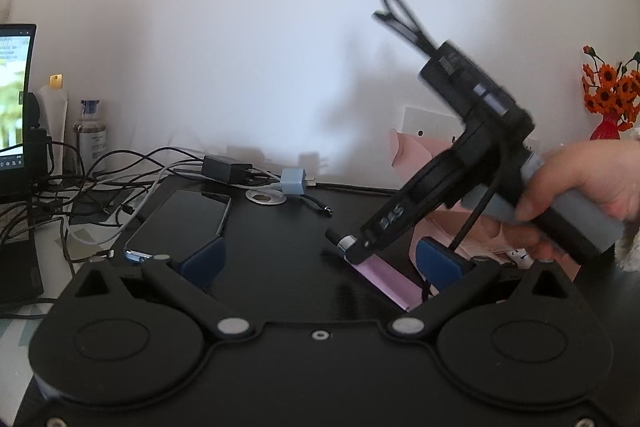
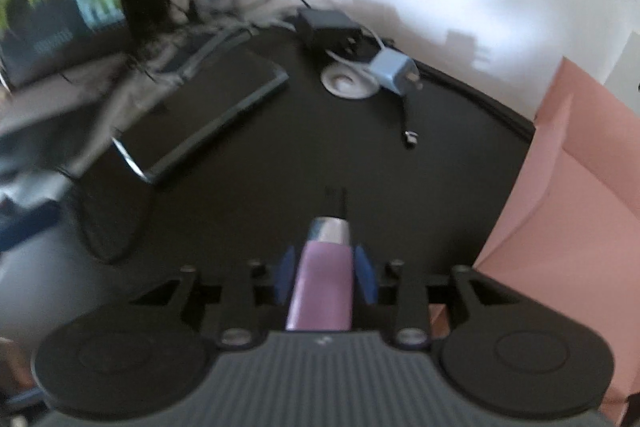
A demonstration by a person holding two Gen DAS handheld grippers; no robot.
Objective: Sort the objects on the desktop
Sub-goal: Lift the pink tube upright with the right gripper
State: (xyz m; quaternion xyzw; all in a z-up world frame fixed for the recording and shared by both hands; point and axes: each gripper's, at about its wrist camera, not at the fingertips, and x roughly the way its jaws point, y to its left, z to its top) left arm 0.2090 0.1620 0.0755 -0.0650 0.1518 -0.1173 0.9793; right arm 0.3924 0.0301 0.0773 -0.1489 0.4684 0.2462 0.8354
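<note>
A pink tube [image 1: 384, 281] with a silver collar and a black tip lies on the black desk mat [image 1: 280, 247]. My right gripper [image 1: 356, 247], held by a hand [image 1: 592, 183], points steeply down over the collar end. In the right wrist view the pink tube [image 2: 324, 279] runs between the two blue pads [image 2: 286, 277], which stand close along its sides; no firm squeeze shows, so my right gripper [image 2: 325, 267] reads as open. My left gripper [image 1: 318, 261] hovers low over the mat, open wide, with the tube near its right finger.
A dark phone [image 1: 180, 223] lies left on the mat. Behind it are a black adapter [image 1: 226, 167], a blue plug [image 1: 292, 181], a white disc [image 1: 266, 197] and tangled cables [image 1: 80, 179]. A pink folder [image 2: 580, 187] stands right; a laptop screen [image 1: 14, 99] far left.
</note>
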